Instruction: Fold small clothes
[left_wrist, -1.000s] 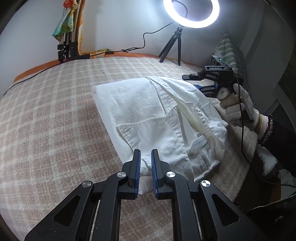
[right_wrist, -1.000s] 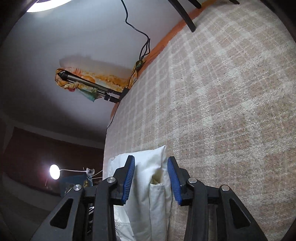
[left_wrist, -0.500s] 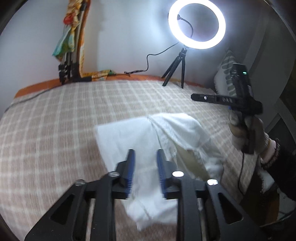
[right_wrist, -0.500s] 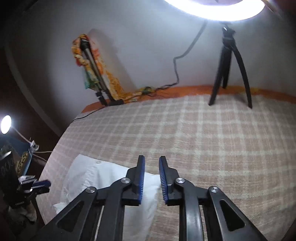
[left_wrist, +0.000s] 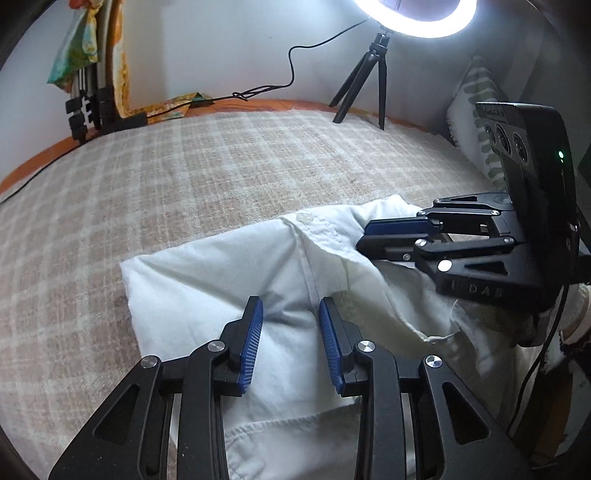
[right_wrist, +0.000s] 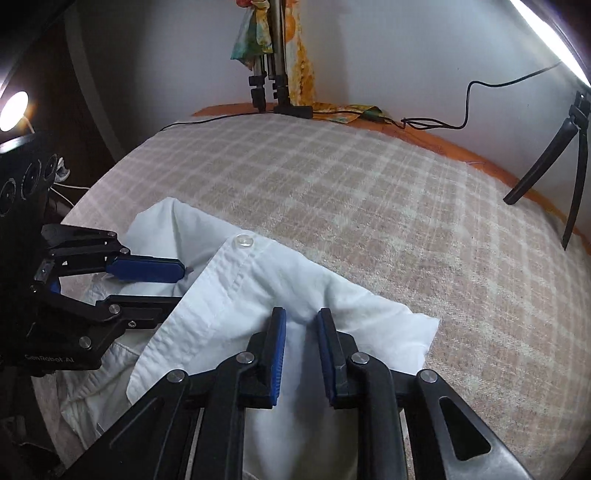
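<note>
A small white garment (left_wrist: 229, 280) with a clear button and seams lies partly folded on the plaid bed cover; it also shows in the right wrist view (right_wrist: 280, 288). My left gripper (left_wrist: 291, 328) is open, its blue pads low over the cloth on either side of a seam. My right gripper (right_wrist: 301, 334) is open with a narrower gap, over the folded edge. In the left wrist view the right gripper (left_wrist: 373, 238) comes in from the right above the collar area. In the right wrist view the left gripper (right_wrist: 162, 284) comes in from the left.
A beige plaid blanket (left_wrist: 184, 177) covers the bed. A ring light on a black tripod (left_wrist: 369, 85) stands at the far edge, with a cable along the wall. A second tripod with a colourful cloth (left_wrist: 88, 92) stands at the far left. A patterned pillow (left_wrist: 476, 122) lies at the right.
Both grippers have come down close over the garment from higher up. The left jaws have opened wider. The right gripper has swung round and now points across the cloth.
</note>
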